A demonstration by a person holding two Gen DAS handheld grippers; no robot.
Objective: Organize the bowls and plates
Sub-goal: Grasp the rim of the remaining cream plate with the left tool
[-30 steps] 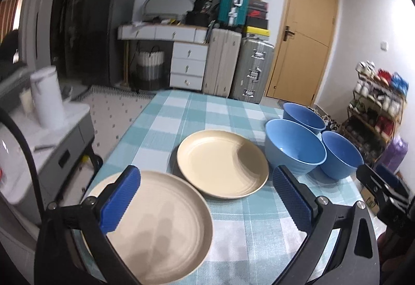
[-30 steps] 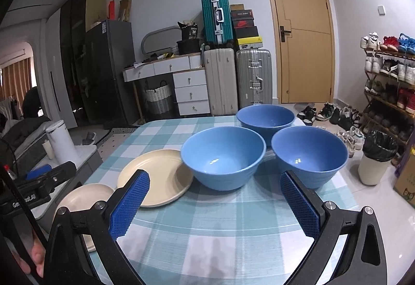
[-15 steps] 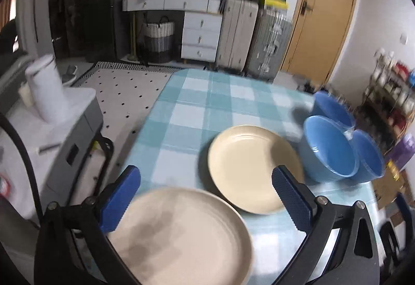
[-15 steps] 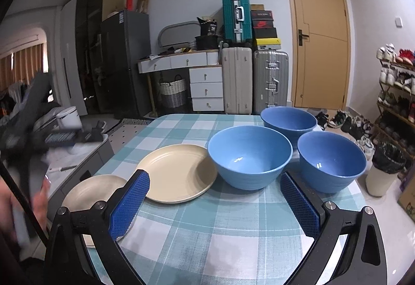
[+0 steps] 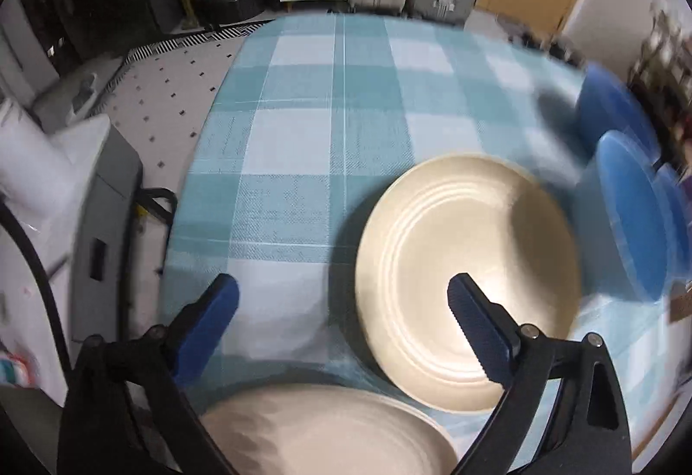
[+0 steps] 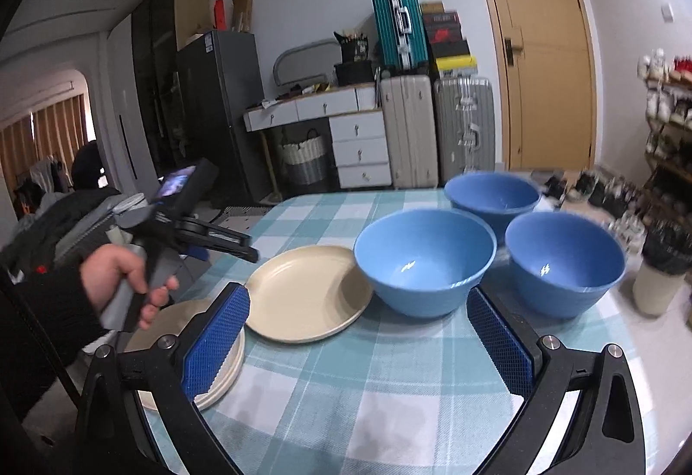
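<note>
Tilted steeply down since the earlier frame, the left gripper (image 5: 341,302) has just been narrowing its jaws, still wide with nothing between them, above the round cream plate (image 5: 467,280). Only the right wrist view shows the right gripper (image 6: 359,336) gaping empty before three blue plastic bowls (image 6: 426,263) on the checked tablecloth (image 6: 389,388), and the hand (image 6: 116,271) holding the left tool.

Likely a home, suitcases (image 6: 463,131), shoe rack (image 6: 668,120), checked tablecloth (image 6: 389,397)
</note>
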